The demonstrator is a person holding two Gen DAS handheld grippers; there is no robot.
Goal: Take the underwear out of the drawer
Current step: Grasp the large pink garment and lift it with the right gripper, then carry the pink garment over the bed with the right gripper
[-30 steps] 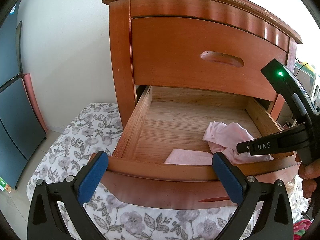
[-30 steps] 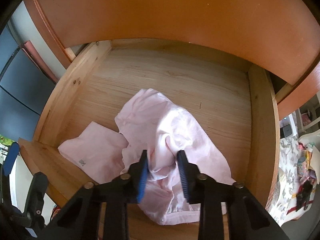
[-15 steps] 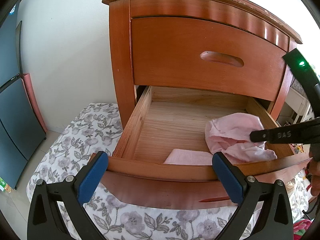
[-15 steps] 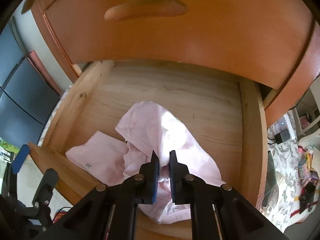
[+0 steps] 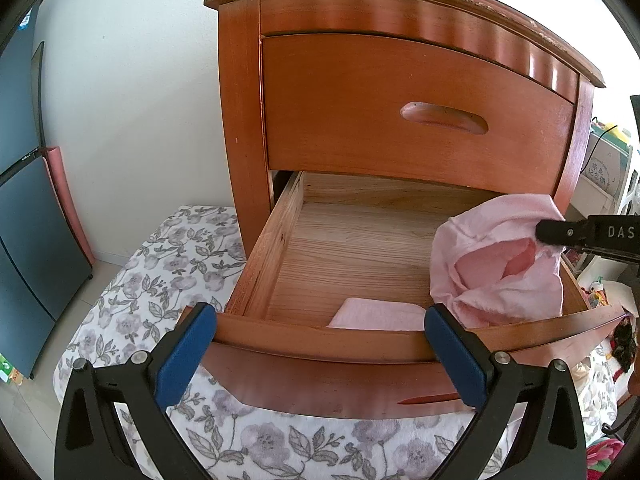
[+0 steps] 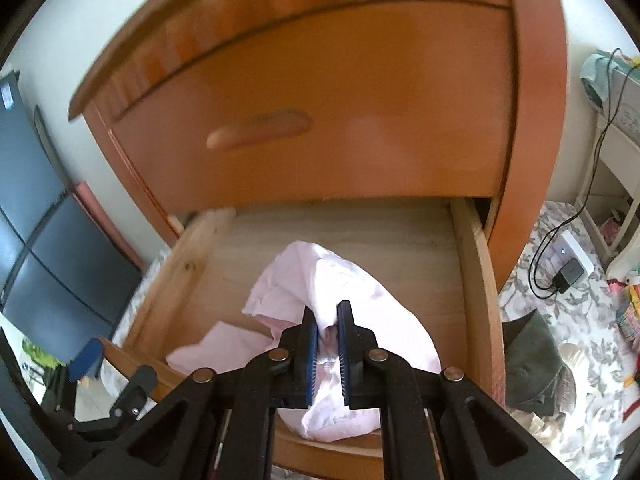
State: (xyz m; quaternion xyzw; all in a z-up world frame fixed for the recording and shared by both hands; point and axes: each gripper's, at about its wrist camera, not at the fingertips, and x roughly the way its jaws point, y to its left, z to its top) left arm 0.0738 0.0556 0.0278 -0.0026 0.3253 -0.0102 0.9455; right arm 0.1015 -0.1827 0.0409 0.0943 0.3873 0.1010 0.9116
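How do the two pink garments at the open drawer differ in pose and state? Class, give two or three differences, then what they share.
1. The bunched pink garment hangs crumpled; the folded pink garment lies flat.
2. The bunched one is pinched in the right tongs; the folded one is touched by no tongs.
3. The bunched one is raised above the drawer floor; the folded one rests on it near the front.

Both are pale pink cloth.
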